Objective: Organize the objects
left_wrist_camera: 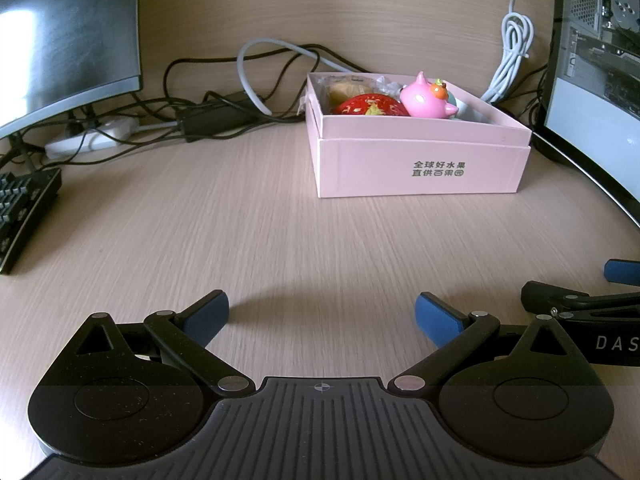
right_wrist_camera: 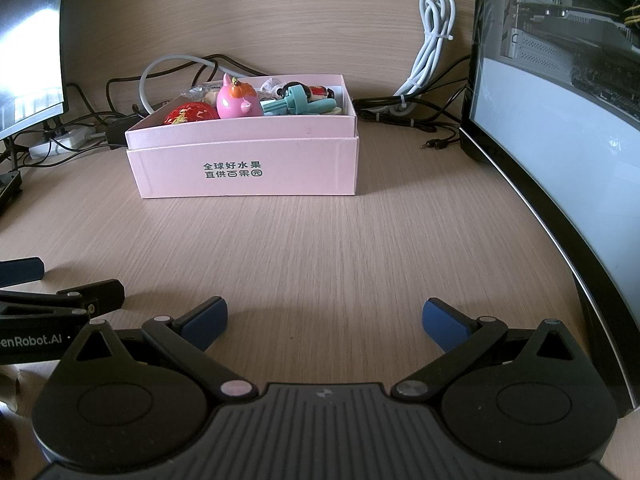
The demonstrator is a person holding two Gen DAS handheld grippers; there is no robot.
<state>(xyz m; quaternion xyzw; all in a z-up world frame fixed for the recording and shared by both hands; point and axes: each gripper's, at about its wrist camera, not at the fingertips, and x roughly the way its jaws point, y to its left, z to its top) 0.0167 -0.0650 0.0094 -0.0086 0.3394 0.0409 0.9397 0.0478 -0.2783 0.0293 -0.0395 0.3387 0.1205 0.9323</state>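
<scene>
A pink cardboard box (left_wrist_camera: 420, 168) (right_wrist_camera: 248, 172) with black printed characters stands on the wooden desk ahead of both grippers. Inside it lie a red strawberry toy (left_wrist_camera: 368, 106) (right_wrist_camera: 190, 114), a pink pig figure (left_wrist_camera: 426, 98) (right_wrist_camera: 236, 100), a teal toy (right_wrist_camera: 298, 102) and a small dark-headed figure (right_wrist_camera: 308, 89). My left gripper (left_wrist_camera: 322, 318) is open over bare desk, well short of the box. My right gripper (right_wrist_camera: 325, 320) is open too, with nothing between its fingers. Each gripper shows at the edge of the other's view.
A curved monitor (right_wrist_camera: 560, 140) stands along the right side, another monitor (left_wrist_camera: 60, 36) at the left. Black and white cables (left_wrist_camera: 240, 92), a power strip (left_wrist_camera: 88, 138) and a bundled white cord (right_wrist_camera: 432, 40) lie behind the box. A keyboard (left_wrist_camera: 24, 208) sits at the left edge.
</scene>
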